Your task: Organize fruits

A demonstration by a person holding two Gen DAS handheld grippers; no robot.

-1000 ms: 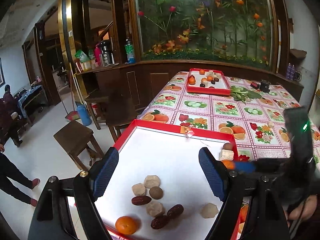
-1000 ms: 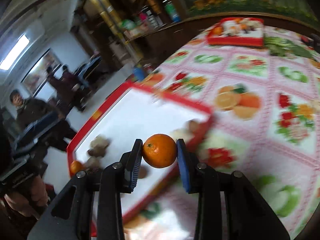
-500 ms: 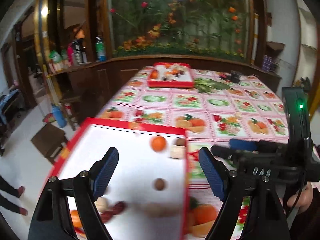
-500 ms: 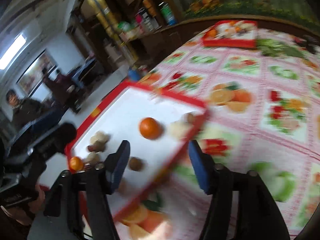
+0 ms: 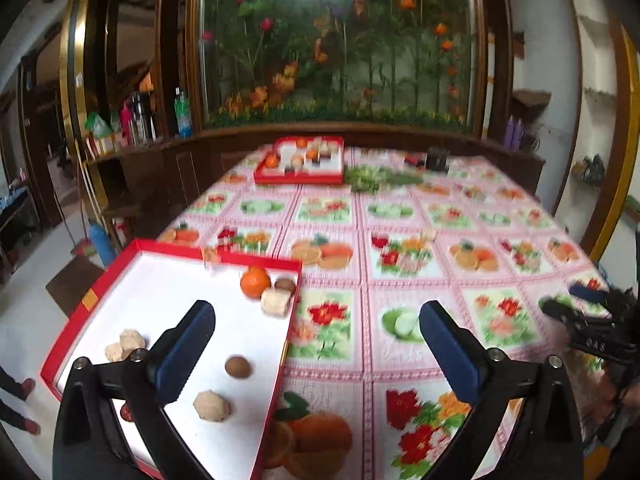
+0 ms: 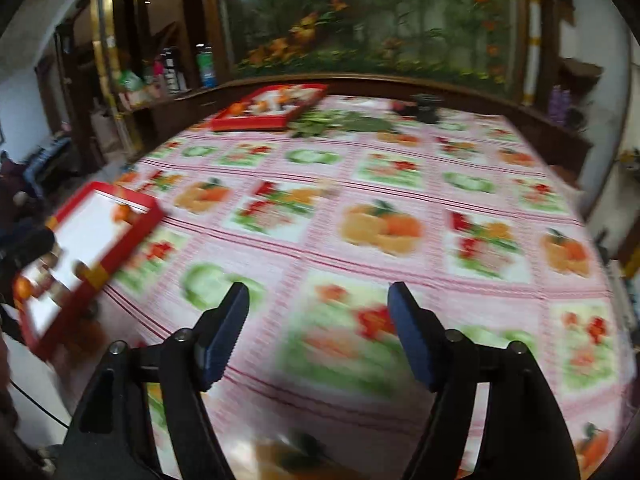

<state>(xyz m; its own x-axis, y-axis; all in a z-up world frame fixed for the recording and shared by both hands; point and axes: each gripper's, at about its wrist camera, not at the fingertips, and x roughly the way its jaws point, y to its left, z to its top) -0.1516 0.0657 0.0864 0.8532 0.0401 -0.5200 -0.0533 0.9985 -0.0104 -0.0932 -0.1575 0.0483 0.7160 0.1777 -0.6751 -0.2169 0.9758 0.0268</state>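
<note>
A red-rimmed white tray (image 5: 224, 259) lies at the table's near left corner. In it an orange (image 5: 255, 282) rests by the far right wall, beside a pale block (image 5: 275, 303) and a brown ball (image 5: 285, 285). Another brown ball (image 5: 237, 367) and a beige ball (image 5: 211, 405) lie nearer. My left gripper (image 5: 316, 344) hangs over the tray's right edge, its jaws opening wide with nothing between them. My right gripper (image 6: 318, 332) is over bare tablecloth right of the tray (image 6: 132, 240), jaws opening, nothing between them. It also shows at the left wrist view's right edge (image 5: 580, 308).
A second red tray (image 5: 300, 178) with several fruits stands at the table's far end, next to green leaves (image 5: 380, 176) and a dark box (image 5: 438, 158). The fruit-print tablecloth (image 6: 380, 208) covers the table. A wooden stool (image 5: 72, 284) and a person's shoes (image 5: 24, 388) are on the floor left.
My right gripper let go of the orange into the tray's far right corner, opened and swung right over the tablecloth. My left gripper shifted right toward the tray's edge and opened wider.
</note>
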